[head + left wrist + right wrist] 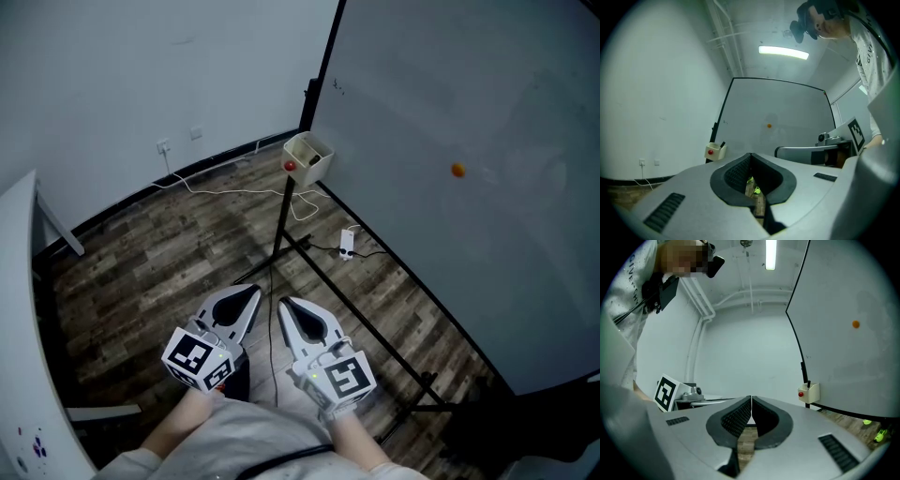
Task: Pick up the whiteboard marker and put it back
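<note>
A black whiteboard marker (723, 144) stands upright in a cream holder box (308, 157) fixed at the lower left corner of the whiteboard (450, 103). The right gripper view shows the same marker (808, 383) in the box (809, 393), beside a red round knob. Both grippers are held side by side, low and near the person's body, well short of the box and pointing towards it. My left gripper (251, 293) (750, 155) is shut with nothing between its jaws. My right gripper (287, 306) (751, 399) is shut and empty too.
An orange magnet (457, 170) sticks to the board. The board's black stand legs (375, 328) run across the wooden floor just right of my grippers. A white power strip (347, 242) and cable lie by the stand. A white table edge (21, 309) is at the left.
</note>
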Tool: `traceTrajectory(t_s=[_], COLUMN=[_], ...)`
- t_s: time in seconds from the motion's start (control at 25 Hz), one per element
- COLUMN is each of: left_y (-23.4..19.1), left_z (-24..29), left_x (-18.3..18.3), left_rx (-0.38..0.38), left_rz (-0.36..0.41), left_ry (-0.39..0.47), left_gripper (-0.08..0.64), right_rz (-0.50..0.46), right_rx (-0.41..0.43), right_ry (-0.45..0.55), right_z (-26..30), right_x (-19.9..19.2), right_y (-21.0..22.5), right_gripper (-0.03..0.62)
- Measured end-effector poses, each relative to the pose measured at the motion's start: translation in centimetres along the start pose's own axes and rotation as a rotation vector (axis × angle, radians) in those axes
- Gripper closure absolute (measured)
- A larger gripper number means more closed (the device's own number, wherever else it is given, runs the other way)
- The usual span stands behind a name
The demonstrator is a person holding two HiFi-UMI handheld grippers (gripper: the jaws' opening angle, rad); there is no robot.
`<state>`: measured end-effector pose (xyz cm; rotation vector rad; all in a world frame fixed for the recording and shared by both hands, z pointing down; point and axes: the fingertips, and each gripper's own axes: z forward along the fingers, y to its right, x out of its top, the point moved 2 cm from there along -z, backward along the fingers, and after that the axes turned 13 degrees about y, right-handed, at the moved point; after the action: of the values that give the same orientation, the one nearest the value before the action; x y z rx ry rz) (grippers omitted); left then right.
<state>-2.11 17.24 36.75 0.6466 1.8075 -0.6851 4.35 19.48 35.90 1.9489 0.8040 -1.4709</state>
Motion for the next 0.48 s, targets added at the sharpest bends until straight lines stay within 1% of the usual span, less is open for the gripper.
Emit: traceTrajectory(t_s=[0.16, 0.48], left_y=[-2.7, -9.6], left_z=[2.7, 9.1], left_x=[-0.3, -1.8], left_rx=[-0.018, -0.064], left_rz=[0.002, -0.02], left_ry=[-0.009, -0.034], left_gripper=[0.545, 0.545], right_rz=[-0.006, 0.001], right_rx=[-0.025, -0.087], right_ry=[-0.012, -0.019], right_z=[2.8, 9.6], right_x=[-0.8, -2.1], right_y=[2.2, 8.3], right_gripper=[0.572, 0.572])
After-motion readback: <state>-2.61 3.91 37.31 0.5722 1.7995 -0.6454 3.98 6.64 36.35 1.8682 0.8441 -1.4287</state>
